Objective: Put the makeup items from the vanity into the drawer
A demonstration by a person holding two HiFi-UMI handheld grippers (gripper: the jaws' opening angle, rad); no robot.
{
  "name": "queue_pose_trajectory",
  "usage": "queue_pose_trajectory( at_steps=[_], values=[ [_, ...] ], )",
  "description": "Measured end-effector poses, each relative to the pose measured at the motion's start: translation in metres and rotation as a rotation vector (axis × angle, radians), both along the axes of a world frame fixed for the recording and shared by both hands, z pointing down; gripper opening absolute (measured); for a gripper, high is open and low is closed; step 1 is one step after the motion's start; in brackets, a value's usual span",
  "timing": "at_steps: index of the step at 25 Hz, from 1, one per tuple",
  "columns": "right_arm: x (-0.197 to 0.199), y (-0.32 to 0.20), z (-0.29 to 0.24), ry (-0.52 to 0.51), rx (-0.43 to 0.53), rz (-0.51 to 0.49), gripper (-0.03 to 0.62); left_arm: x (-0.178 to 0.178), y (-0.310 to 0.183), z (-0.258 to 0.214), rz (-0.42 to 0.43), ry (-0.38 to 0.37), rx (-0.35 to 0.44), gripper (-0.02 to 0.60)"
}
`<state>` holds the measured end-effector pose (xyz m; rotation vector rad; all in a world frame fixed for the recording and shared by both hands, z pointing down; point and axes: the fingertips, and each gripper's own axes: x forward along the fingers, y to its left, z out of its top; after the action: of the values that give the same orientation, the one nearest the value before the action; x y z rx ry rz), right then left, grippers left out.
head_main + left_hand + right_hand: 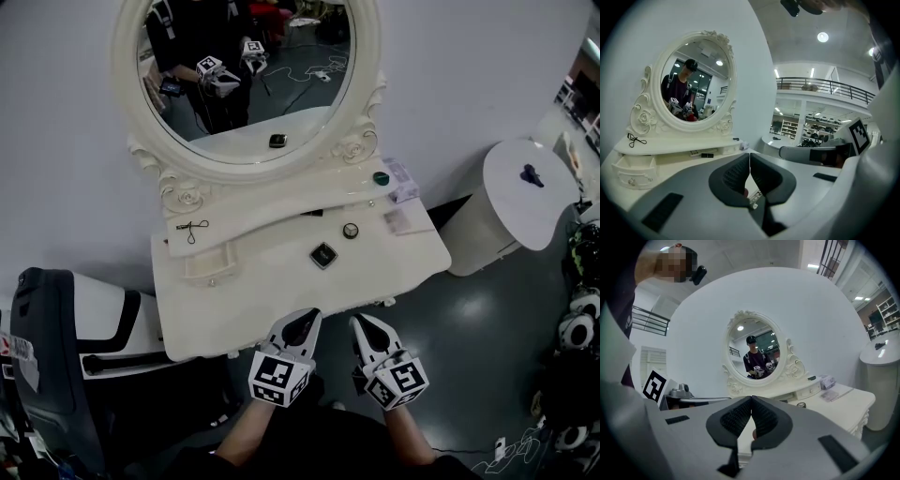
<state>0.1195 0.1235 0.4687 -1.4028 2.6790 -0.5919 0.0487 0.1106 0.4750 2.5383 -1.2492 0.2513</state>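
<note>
the square black compact [323,255] with a pale centre is lying flat near the middle of the frame on the cream vanity top [244,309]. the round black-rimmed compact [351,231] is sitting just up and right of it, and the small dark green pot [381,178] is standing further up on the raised shelf.

as i am judging it, the flat compacts are offering the tongs very little to bite on. a grip coming down off-centre is risking a shove across the smooth top, or a tip over the front edge. the pot may be rolling away if it is nudged.

the square compact is looking thin, glossy and hard-edged, the round one low and slick.

the small cream drawer [208,265], left of centre, is appearing to stand pulled out, though i am not telling that for sure.

at lower centre, well apart from the items, the left gripper [305,321] and the right gripper [366,324] are hovering side by side, each with its jaws pressed together on nothing.

the oval white-framed mirror [246,169] is filling the top of the frame.
</note>
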Motion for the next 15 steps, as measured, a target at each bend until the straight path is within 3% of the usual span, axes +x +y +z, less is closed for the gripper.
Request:
queue_pose_trajectory(
  at_steps=[15],
  values=[
    [-0.019,-0.038,0.011,0.021,-0.041,0.060,0.023,-0.026,-0.035,0.007,0.046,-0.001,-0.017,0.015]
  ],
)
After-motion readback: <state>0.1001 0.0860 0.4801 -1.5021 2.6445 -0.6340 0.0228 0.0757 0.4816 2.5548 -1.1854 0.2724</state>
